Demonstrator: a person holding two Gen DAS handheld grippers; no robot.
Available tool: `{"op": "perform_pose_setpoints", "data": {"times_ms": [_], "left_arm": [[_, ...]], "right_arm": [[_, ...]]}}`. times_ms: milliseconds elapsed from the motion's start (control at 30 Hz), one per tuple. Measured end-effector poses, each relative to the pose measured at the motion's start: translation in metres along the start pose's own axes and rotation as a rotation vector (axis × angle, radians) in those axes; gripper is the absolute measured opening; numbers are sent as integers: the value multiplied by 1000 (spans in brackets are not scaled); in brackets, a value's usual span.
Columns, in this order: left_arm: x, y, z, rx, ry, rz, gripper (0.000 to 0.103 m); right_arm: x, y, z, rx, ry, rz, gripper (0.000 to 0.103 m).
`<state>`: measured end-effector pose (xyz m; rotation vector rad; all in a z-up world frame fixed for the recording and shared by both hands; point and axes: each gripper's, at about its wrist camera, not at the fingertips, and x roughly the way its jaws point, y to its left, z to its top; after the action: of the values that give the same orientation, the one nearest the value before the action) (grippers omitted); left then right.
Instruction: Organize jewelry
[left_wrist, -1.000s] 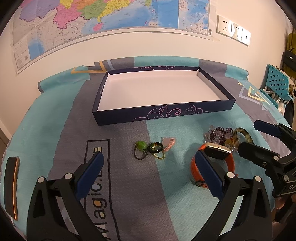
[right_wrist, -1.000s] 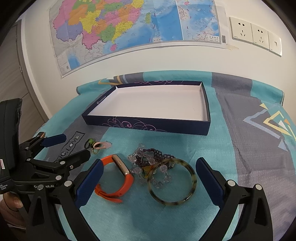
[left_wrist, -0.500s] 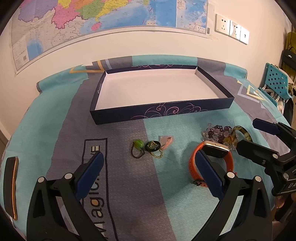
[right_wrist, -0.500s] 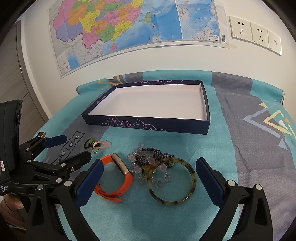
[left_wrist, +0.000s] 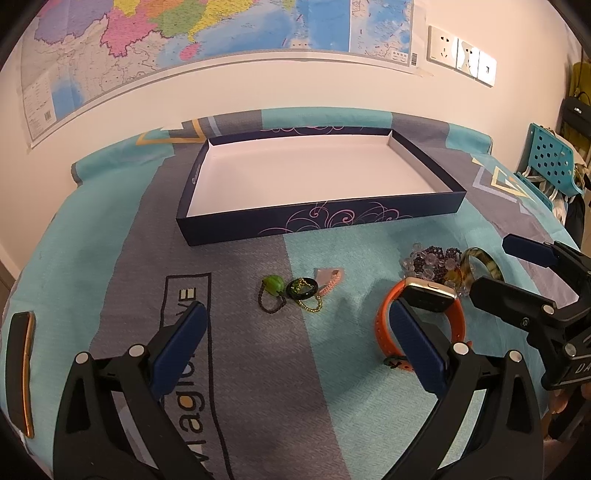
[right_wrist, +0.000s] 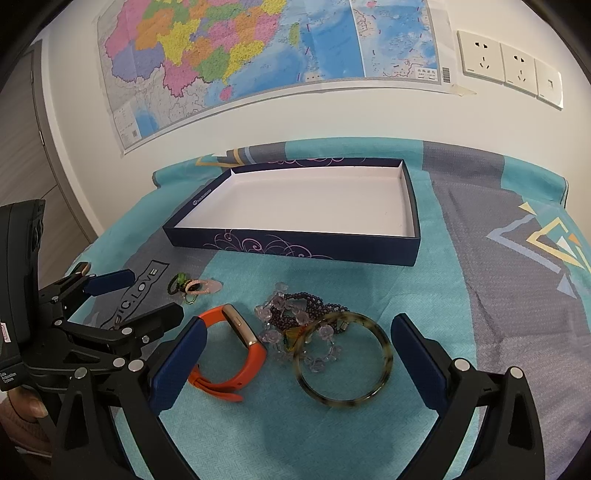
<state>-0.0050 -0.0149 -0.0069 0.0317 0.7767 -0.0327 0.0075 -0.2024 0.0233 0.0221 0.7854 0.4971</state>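
Observation:
A shallow navy box (left_wrist: 207, 236) (right_wrist: 295, 247) with a white inside stands open and empty on the cloth. In front of it lie an orange watch band (left_wrist: 384, 317) (right_wrist: 255, 362), a tortoiseshell bangle (right_wrist: 384, 354) (left_wrist: 480, 262), a heap of purple and clear bead strings (right_wrist: 295, 317) (left_wrist: 432, 258), and a small cluster with a green bead, a dark ring and a pink piece (left_wrist: 295, 290) (right_wrist: 188, 286). My left gripper (left_wrist: 295, 343) (right_wrist: 147, 295) is open and empty, near the cluster. My right gripper (right_wrist: 295, 354) (left_wrist: 502, 269) is open and empty, around the bangle and watch band.
The table wears a teal and grey patterned cloth (left_wrist: 110, 229). A dark phone (left_wrist: 20, 369) lies at its left edge. A wall with a map (right_wrist: 258, 55) and sockets (right_wrist: 509, 62) is behind. A blue chair (left_wrist: 550, 162) stands at the right.
The left gripper has drifted slightly, so the box and jewelry sit a little lower left in its view. The right gripper has barely moved. Nothing was picked up.

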Motion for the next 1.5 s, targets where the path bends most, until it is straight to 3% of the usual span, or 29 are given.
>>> {"op": "perform_pose_setpoints", "data": {"times_ms": [1500], "left_arm": [[2,-12,-3,52,19,-38,96]], "right_arm": [[1,-8,0,11,10,10,97]]}}
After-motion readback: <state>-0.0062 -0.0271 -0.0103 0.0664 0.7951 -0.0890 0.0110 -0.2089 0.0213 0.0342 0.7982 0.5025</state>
